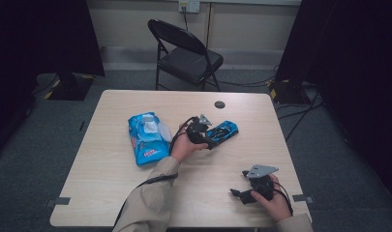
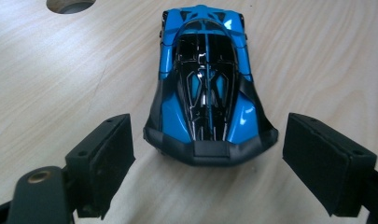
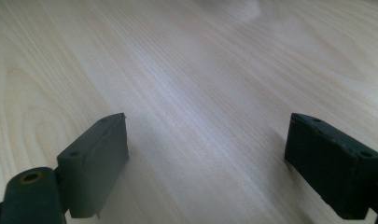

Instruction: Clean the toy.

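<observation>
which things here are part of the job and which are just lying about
In the job: blue toy car; left gripper, jaws open either side of the car's near end.

Lying about: wet wipes pack; folding chair; right gripper, open over bare table.

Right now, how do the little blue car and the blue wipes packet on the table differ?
The toy car is hard and glossy, blue with black panels; the wipes packet is soft and crinkled, blue with a white flap. The car is the smaller of the two; the packet is larger and flatter. The car sits just ahead of the open left gripper, untouched; the packet lies to the side of that hand. Both are blue and rest on the wooden table.
</observation>
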The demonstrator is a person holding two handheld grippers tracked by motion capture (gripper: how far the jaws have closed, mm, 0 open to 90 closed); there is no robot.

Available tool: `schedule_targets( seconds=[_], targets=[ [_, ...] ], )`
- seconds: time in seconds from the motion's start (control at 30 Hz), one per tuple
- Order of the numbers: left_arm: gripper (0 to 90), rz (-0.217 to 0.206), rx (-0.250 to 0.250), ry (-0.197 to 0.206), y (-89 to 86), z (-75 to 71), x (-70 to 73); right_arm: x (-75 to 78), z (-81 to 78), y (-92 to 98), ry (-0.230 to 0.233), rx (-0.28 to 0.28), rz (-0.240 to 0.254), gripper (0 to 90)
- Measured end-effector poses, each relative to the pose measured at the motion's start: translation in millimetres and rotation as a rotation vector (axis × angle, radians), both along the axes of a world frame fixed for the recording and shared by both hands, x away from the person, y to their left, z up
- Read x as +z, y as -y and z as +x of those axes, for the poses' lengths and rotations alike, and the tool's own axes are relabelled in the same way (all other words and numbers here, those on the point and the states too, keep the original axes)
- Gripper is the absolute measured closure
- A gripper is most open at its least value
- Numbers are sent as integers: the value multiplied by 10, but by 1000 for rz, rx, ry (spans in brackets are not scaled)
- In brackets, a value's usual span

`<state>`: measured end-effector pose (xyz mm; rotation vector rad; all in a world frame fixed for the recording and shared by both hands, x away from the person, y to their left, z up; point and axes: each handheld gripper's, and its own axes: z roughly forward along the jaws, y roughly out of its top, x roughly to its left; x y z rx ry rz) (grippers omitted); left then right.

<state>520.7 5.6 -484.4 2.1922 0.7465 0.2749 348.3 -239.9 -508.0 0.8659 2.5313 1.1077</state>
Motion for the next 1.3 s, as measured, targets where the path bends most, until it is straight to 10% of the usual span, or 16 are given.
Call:
schedule_targets(
  seconds=[1.3],
  targets=[
    [162, 34, 39, 11, 216, 79, -234, -1, 8, 1, -1, 7, 0, 125]
  ],
)
